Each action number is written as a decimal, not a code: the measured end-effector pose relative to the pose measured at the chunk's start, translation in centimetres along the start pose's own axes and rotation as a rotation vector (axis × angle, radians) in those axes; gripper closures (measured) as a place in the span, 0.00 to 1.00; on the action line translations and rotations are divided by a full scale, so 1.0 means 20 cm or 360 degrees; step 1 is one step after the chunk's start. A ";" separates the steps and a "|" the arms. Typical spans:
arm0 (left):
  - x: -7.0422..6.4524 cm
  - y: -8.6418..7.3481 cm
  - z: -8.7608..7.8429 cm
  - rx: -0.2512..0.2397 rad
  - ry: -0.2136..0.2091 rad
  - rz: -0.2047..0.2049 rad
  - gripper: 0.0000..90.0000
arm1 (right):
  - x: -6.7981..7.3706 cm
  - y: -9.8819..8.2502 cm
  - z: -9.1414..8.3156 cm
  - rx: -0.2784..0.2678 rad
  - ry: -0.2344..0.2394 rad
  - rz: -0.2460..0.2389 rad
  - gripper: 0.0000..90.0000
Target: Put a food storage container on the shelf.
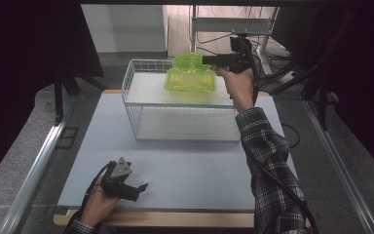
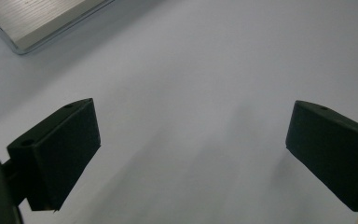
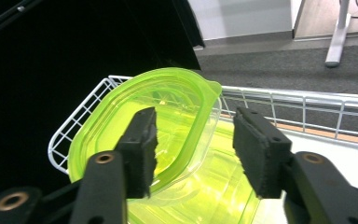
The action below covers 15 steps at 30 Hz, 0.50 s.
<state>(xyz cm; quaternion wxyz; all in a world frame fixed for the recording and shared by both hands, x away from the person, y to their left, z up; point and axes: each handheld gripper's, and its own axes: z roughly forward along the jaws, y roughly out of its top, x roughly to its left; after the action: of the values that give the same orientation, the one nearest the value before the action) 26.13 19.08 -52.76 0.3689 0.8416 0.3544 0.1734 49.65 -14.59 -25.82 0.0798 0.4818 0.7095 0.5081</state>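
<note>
two green pieces stacked at wire basket (image 1: 180,105) far edge: lid (image 3: 140,135) tilted on container (image 1: 191,80), rim between parted right gripper (image 3: 193,149) jaws, unpinched. left gripper (image 2: 191,149) kept wide open, empty, well apart on table (image 1: 190,165).

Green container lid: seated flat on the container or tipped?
Tipped. In the right gripper view the lid slants across the green container, one edge raised toward the basket rim; the right tongs straddle its edge, pads apart.
</note>
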 end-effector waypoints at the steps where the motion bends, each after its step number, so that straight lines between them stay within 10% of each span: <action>1: 0.00 0.00 0.00 0.0000 0.0000 0.0000 0.03 | 0.00 0.00 0.00 0.0000 0.0000 0.0000 0.53; 15: 0.00 0.00 -0.01 -0.0020 -0.0003 -0.0020 0.03 | 0.03 -0.02 -0.07 -0.0033 0.0015 -0.0142 0.29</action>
<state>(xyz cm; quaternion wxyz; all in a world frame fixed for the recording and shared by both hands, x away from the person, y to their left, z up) 26.07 19.16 -52.60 0.3755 0.8372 0.3582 0.1723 48.26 -15.11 -25.29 0.1040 0.4464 0.7254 0.5136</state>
